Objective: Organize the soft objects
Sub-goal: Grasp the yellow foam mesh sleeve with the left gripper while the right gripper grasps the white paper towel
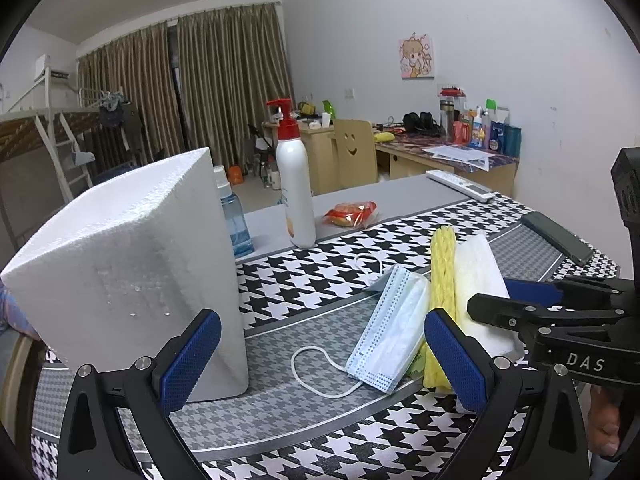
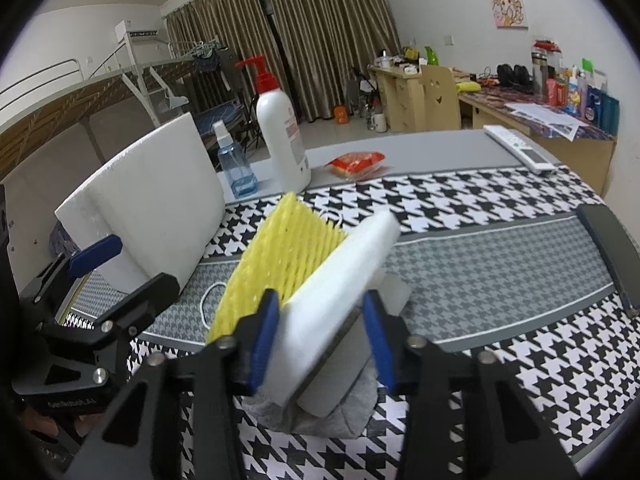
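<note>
Right wrist view: our right tool (image 2: 320, 344) grips the white foam pad (image 2: 340, 292), with yellow foam netting (image 2: 280, 256) just left of it. Our left tool (image 1: 320, 360) stands wide, pads touching nothing; the face mask (image 1: 392, 332) lies between its fingers on the tabletop (image 1: 304, 424).

Table stock: one foam block (image 1: 132, 264), one face mask (image 1: 390, 330), one yellow foam net (image 1: 442, 280), one white foam pad (image 2: 344, 276), one pump bottle (image 1: 295, 184), one spray bottle (image 1: 234, 216), one snack packet (image 1: 352, 214), one remote (image 1: 460, 186).
</note>
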Available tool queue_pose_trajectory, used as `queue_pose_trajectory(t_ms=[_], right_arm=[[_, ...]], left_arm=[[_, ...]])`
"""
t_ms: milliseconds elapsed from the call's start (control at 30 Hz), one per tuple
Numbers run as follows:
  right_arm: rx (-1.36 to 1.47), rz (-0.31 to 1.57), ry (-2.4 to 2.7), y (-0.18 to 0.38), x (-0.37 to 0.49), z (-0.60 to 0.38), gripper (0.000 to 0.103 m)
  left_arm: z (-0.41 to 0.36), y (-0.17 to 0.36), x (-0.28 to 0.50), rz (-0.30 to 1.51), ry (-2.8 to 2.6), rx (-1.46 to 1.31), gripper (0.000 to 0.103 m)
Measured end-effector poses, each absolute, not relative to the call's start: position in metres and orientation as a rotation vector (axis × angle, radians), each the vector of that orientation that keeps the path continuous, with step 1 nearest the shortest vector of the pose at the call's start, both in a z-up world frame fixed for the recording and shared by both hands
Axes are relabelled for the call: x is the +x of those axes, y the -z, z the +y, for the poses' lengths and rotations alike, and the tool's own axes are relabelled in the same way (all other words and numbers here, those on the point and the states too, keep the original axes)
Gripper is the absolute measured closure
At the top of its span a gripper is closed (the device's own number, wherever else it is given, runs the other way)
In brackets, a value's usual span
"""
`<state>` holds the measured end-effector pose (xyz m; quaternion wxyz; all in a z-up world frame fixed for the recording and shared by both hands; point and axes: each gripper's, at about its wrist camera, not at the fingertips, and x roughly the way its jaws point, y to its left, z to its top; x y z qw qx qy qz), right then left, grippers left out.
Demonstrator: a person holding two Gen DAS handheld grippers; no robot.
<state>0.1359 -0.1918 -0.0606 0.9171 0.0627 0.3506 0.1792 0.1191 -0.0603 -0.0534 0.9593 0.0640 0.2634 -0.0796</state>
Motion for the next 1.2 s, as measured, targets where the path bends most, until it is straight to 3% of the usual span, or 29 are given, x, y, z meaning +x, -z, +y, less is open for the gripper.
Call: queue_pose_trajectory(t_ms=[133,233,600,800,933,1200], right_arm=[[0.129,0.745,-0.385,0.065,0.137,-0.191,0.083],[0.136,0.746,-0.393,0.066,0.136,-0.194,0.091],[0.15,0.732,-0.372,0.067,0.136,-0.205,0.093],[0.158,0.734,-0.366,0.069,0.136,-0.208,0.092],[0.157,0.733,-0.363,0.069,0.135,-0.21,0.092],[0.161,0.73,-0.36,0.068,0.134,-0.211,0.092]], left_arm=[[-0.065,0.054,0.12,0.542,0.171,0.138,0.001],[-0.069,0.055,0.122,0.548,0.18,0.146,0.001],[-0.088,0.059,0.128,0.589,0.317,0.156,0.003],[-0.099,0.064,0.134,0.633,0.388,0.155,0.024],[-0.104,0.068,0.138,0.667,0.429,0.143,0.046],[-0.113,0.07,0.137,0.686,0.461,0.147,0.056]])
